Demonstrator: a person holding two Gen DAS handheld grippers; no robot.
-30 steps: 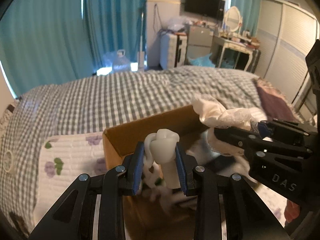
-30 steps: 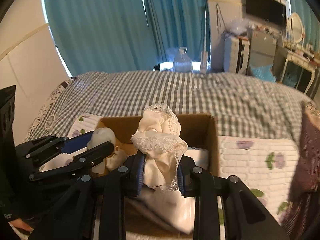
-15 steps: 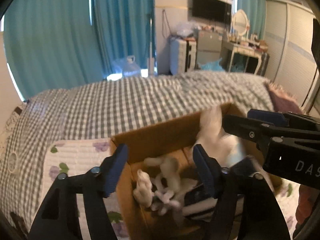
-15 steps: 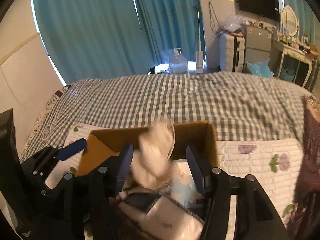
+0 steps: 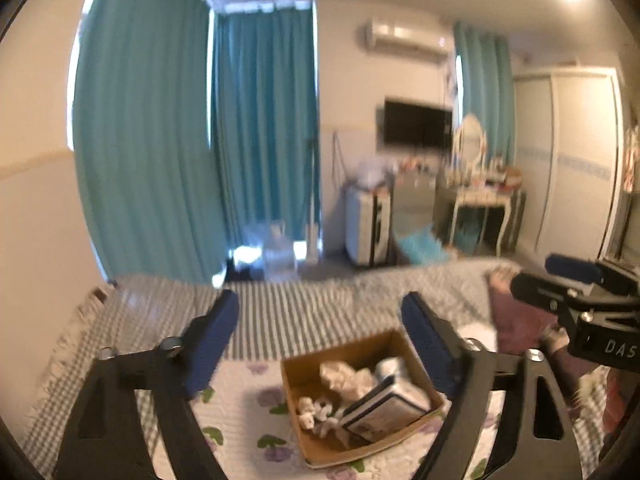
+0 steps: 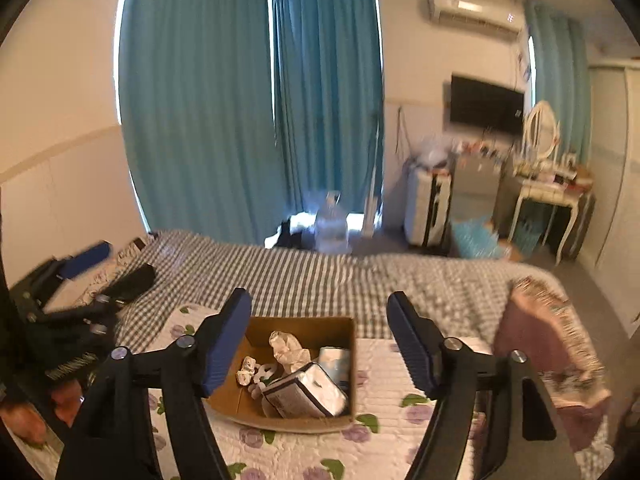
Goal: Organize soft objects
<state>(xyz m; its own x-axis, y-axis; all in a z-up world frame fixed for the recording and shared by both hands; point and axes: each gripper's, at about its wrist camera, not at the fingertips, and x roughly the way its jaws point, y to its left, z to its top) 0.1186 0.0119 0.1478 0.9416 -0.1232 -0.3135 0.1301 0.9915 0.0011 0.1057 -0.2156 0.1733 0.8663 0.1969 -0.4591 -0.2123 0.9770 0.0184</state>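
A brown cardboard box (image 5: 304,364) (image 6: 340,328) sits on the floral quilt on the bed. Inside lie a cream lace cloth (image 5: 344,376) (image 6: 286,346), small white soft pieces (image 5: 316,416) (image 6: 252,372) and a wrapped white packet (image 5: 384,406) (image 6: 308,396). My left gripper (image 5: 320,340) is open and empty, raised well above the box. My right gripper (image 6: 318,340) is open and empty, also high above the box. Each gripper shows at the other view's edge.
The floral quilt (image 6: 384,432) lies over a grey checked bedspread (image 6: 304,276). A purple fringed cushion (image 6: 532,336) lies to the right of the box. Teal curtains, a suitcase, a dressing table and a wardrobe stand beyond the bed.
Both grippers opened and dropped the white soft piece and the lace cloth into the box. Both then lifted up and back, away from the box.
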